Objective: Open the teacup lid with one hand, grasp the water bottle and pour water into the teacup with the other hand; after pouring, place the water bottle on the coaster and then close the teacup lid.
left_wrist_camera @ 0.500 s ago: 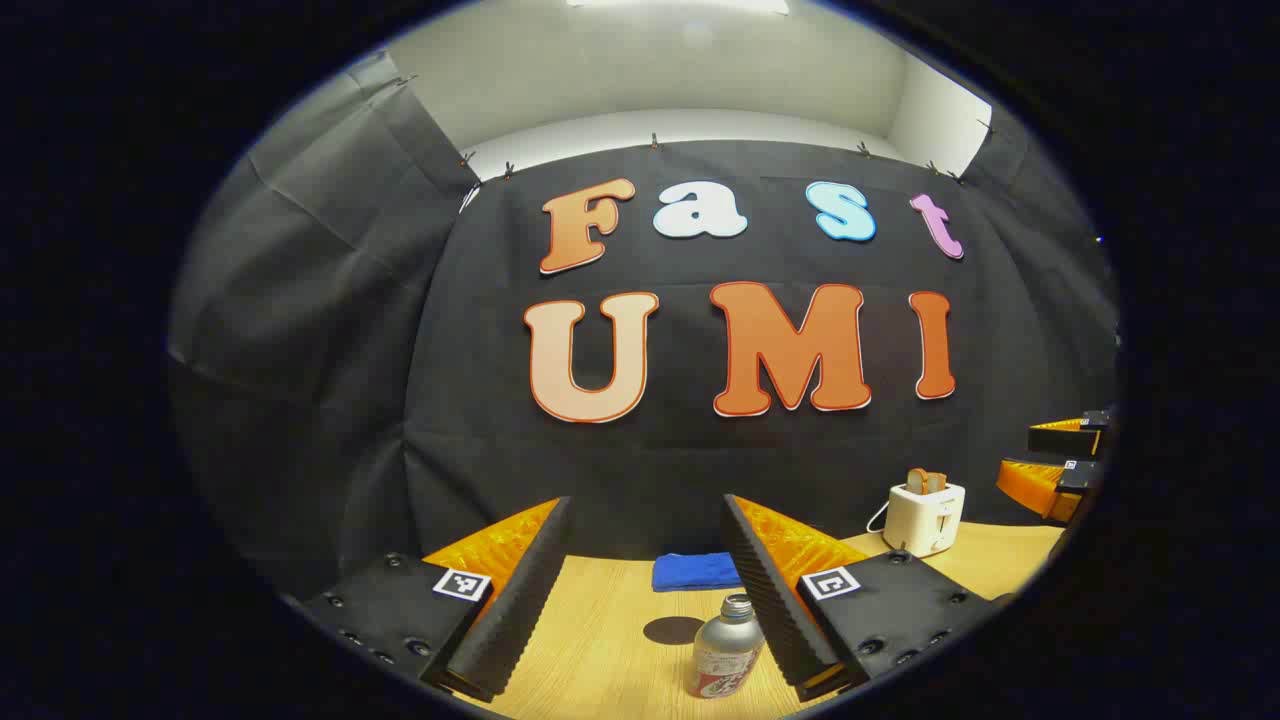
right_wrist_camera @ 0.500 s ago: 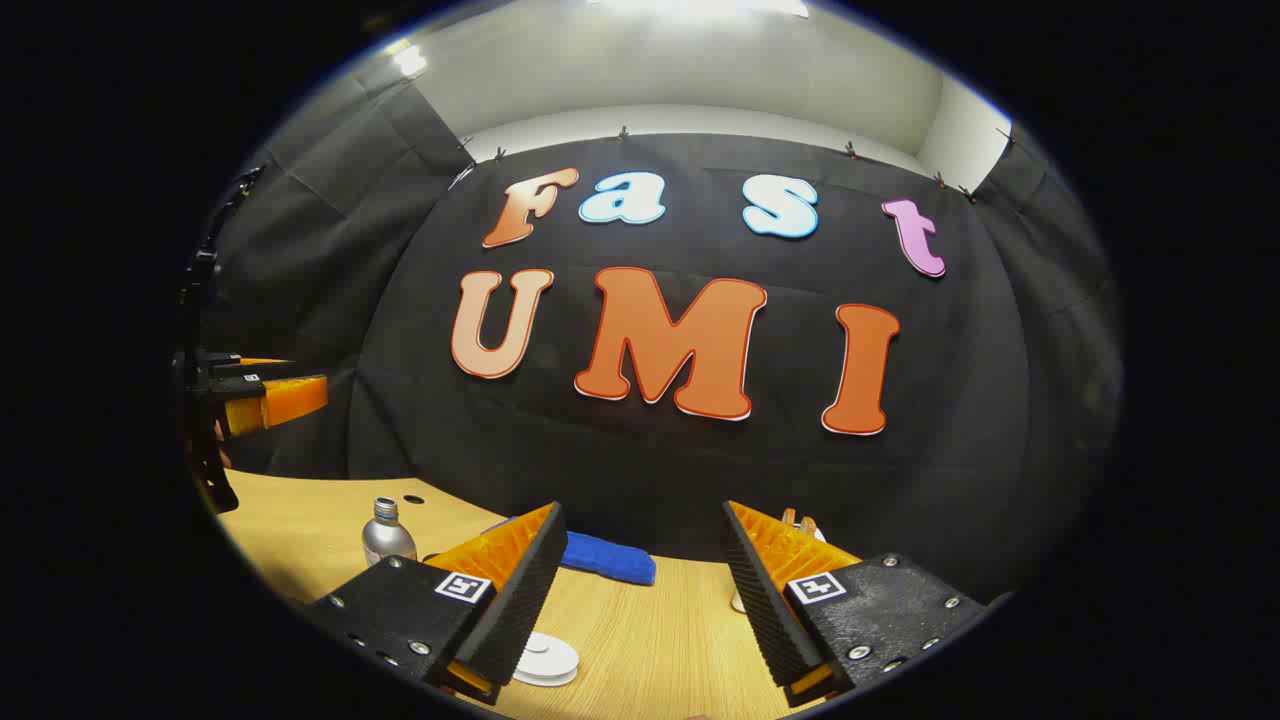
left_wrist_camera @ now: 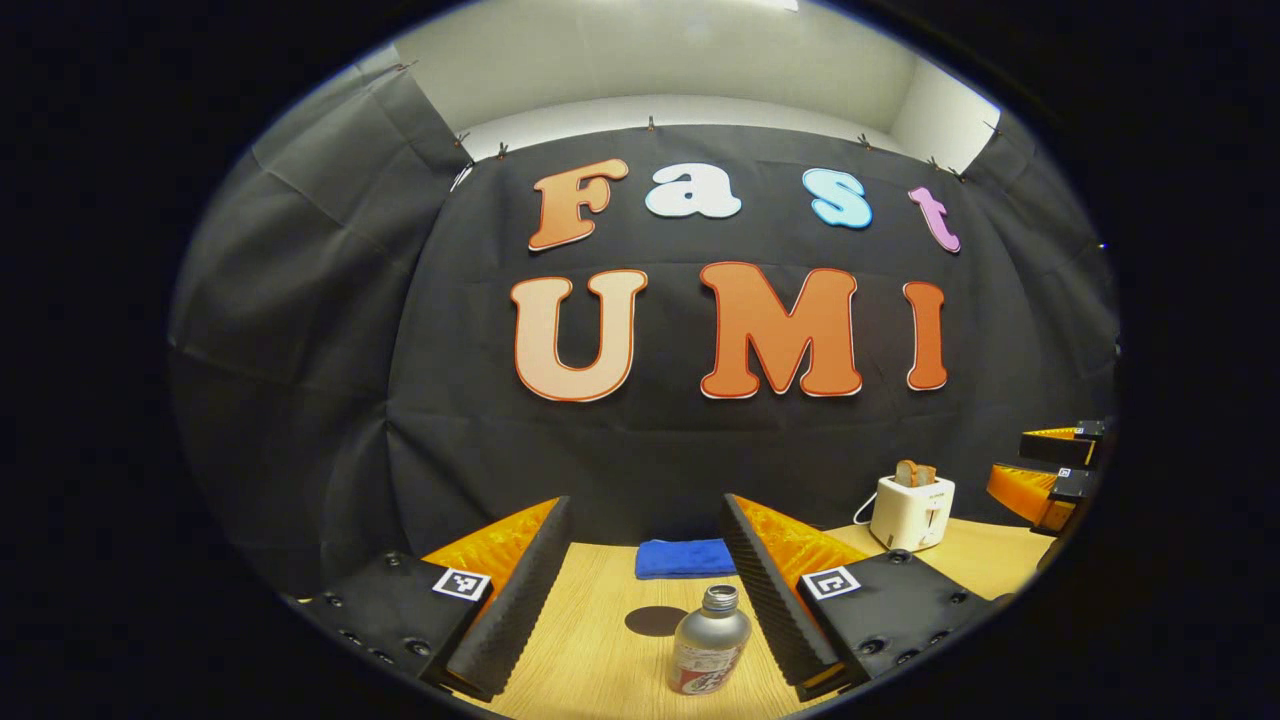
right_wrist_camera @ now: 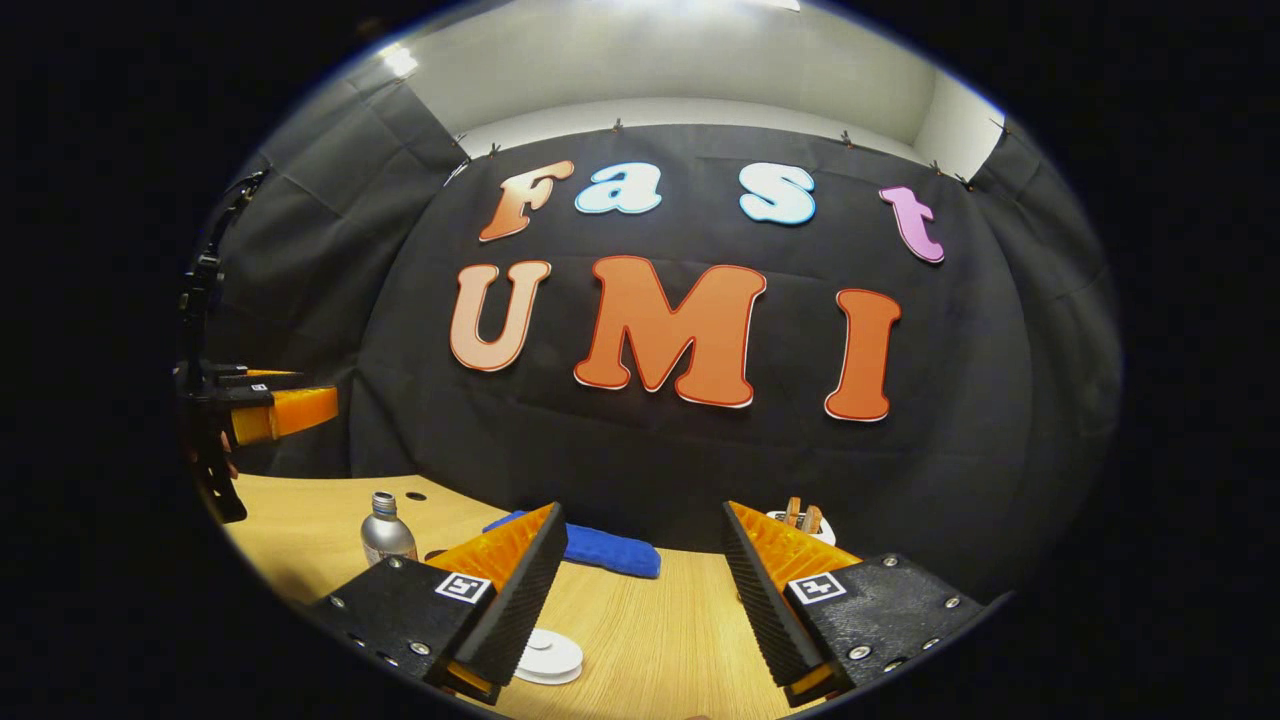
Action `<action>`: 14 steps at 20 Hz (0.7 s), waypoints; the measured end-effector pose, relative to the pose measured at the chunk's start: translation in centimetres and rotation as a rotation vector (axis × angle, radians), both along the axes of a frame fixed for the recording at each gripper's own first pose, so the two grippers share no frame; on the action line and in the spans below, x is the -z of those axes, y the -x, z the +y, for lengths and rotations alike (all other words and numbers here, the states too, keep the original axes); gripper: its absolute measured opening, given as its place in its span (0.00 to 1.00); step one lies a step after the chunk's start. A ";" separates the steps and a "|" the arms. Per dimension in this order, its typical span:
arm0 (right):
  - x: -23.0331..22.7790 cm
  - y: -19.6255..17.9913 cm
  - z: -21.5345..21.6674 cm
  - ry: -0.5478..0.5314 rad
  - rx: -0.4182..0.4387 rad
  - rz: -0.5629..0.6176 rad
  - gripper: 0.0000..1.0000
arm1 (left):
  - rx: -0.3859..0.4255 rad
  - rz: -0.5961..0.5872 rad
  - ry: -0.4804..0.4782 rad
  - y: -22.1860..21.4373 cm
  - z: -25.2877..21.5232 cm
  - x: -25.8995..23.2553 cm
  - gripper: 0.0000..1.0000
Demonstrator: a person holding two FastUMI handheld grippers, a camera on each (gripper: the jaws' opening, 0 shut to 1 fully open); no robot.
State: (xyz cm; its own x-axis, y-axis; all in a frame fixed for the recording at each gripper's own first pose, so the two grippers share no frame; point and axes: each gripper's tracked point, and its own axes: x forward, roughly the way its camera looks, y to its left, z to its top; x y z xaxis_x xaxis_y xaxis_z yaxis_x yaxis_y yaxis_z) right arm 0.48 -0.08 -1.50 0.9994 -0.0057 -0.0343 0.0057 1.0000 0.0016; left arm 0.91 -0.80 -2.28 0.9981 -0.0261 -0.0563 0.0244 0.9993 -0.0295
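Note:
A silver metal water bottle (left_wrist_camera: 710, 640) stands upright on the wooden table (left_wrist_camera: 590, 650), just inside the right finger of my open left gripper (left_wrist_camera: 646, 520) and touching neither finger. A dark round coaster (left_wrist_camera: 655, 620) lies just behind the bottle on its left. In the right gripper view, the white lidded teacup (right_wrist_camera: 548, 656) sits low, partly hidden behind the left finger of my open right gripper (right_wrist_camera: 644, 525). That view also has the bottle (right_wrist_camera: 386, 536) farther left, below the left gripper (right_wrist_camera: 275, 412).
A folded blue cloth (left_wrist_camera: 685, 558) lies at the back of the table against the black wall. A white toaster (left_wrist_camera: 912, 510) with bread slices stands at the back right. The right gripper (left_wrist_camera: 1055, 470) hangs over the table's right side.
In the left gripper view the bottle, coaster and cloth have shifted up and left, so the bottle now stands more between the fingers. The right gripper view has barely changed.

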 end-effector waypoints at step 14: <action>4.9 -0.6 2.9 -0.062 -0.083 0.099 0.92 | 0.066 0.108 -0.019 0.8 -2.1 5.9 1.00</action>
